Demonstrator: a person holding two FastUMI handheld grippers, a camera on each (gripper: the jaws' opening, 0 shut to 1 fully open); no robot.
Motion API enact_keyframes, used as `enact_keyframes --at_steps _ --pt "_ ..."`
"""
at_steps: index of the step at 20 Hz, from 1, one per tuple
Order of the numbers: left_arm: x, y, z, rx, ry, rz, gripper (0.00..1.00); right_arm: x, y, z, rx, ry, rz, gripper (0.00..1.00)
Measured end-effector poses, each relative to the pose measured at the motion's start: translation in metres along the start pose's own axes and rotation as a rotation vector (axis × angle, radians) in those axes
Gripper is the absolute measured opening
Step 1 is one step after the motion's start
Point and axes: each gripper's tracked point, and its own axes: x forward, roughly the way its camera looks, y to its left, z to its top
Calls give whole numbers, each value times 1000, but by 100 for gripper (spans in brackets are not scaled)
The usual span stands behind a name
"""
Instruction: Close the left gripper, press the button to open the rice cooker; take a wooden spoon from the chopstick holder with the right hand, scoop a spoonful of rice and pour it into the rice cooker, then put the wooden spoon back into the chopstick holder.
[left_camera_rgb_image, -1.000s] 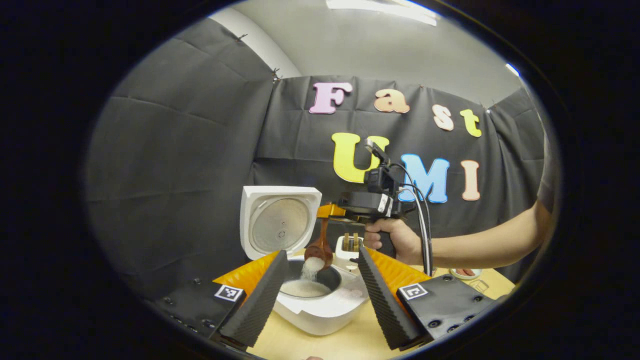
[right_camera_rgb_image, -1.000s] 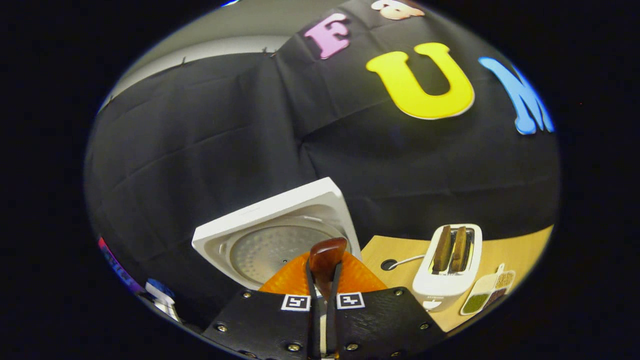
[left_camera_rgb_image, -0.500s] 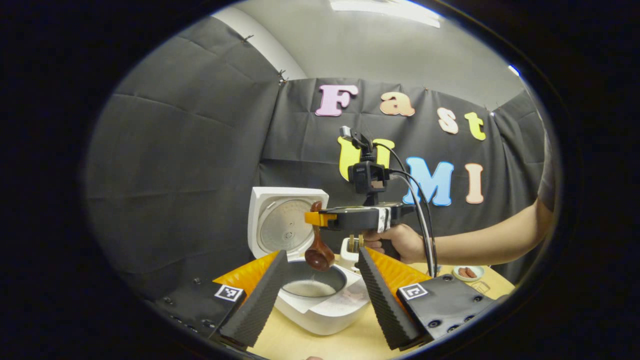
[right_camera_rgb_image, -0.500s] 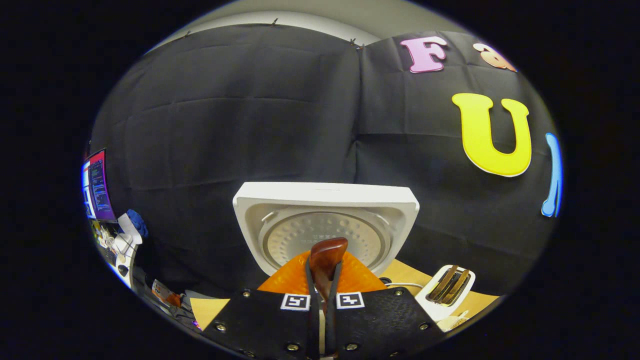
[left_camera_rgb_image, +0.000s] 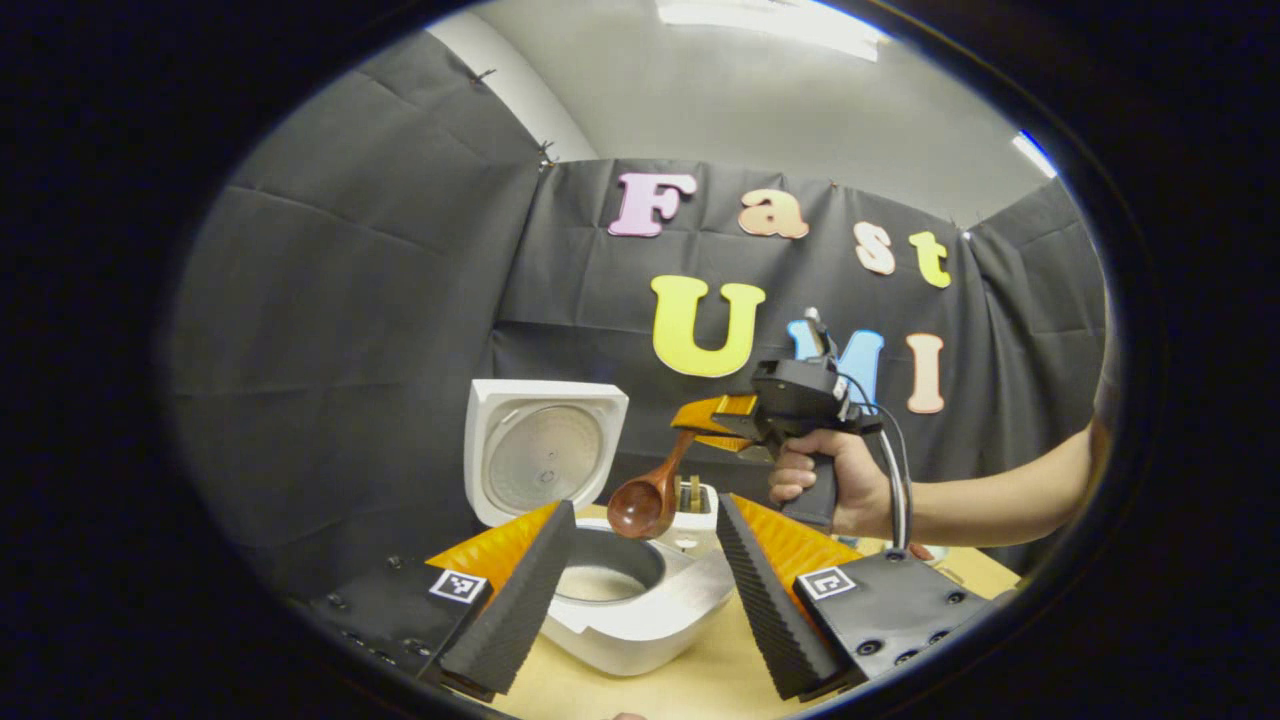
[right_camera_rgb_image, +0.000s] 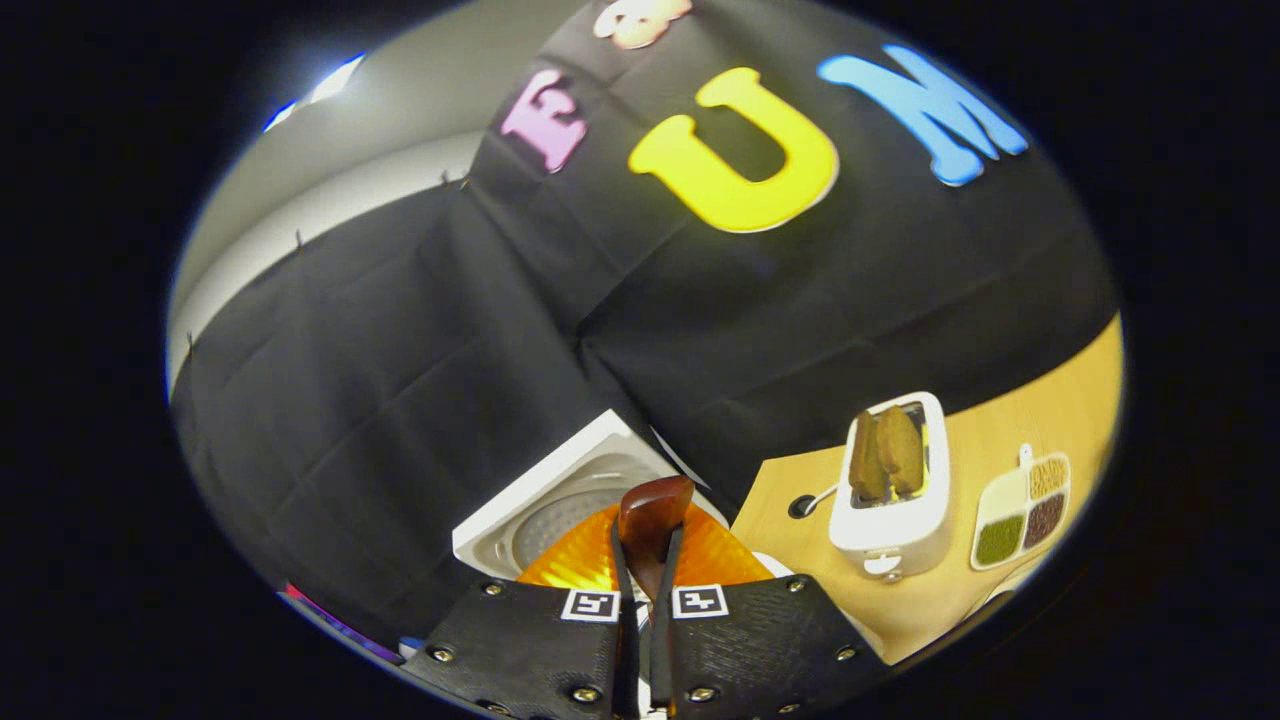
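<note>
The white rice cooker (left_camera_rgb_image: 640, 625) stands on the table with its lid (left_camera_rgb_image: 540, 460) up; white rice lies in its inner pot (left_camera_rgb_image: 600, 580). My left gripper (left_camera_rgb_image: 645, 560) is open, its fingers either side of the pot in the left gripper view. Farther off, a hand holds my right gripper (left_camera_rgb_image: 705, 425), shut on the handle of the wooden spoon (left_camera_rgb_image: 645, 500). The spoon's bowl hangs above the pot's far rim and looks empty. In the right gripper view, my right gripper (right_camera_rgb_image: 645, 560) clamps the spoon handle's end (right_camera_rgb_image: 652, 515), with the cooker lid (right_camera_rgb_image: 555, 495) beyond.
A white toaster (right_camera_rgb_image: 890, 490) with two slices of bread stands behind the cooker, seen also as a toaster (left_camera_rgb_image: 695, 500) in the left gripper view. To its right lies a small divided tray (right_camera_rgb_image: 1020, 510) of grains. The person's forearm (left_camera_rgb_image: 1000, 495) reaches in from the right.
The rice has poured from the spoon into the pot. The right gripper then swung right and tilted, carrying the emptied spoon away from over the pot's middle.
</note>
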Motion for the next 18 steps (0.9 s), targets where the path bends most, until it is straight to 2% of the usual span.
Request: enact_keyframes --at_steps 2,4,10,18 --pt "7 -13 1 14 4 -34 96 -26 -15 16 109 -35 2 5" --pt "9 -28 1 31 13 -68 96 -50 -35 33 168 -82 -10 5" --pt "12 -76 5 48 23 -145 96 -131 -72 71 249 -182 -47 5" --pt "25 -118 -1 43 49 -202 96 -242 -116 101 292 -318 -127 5"
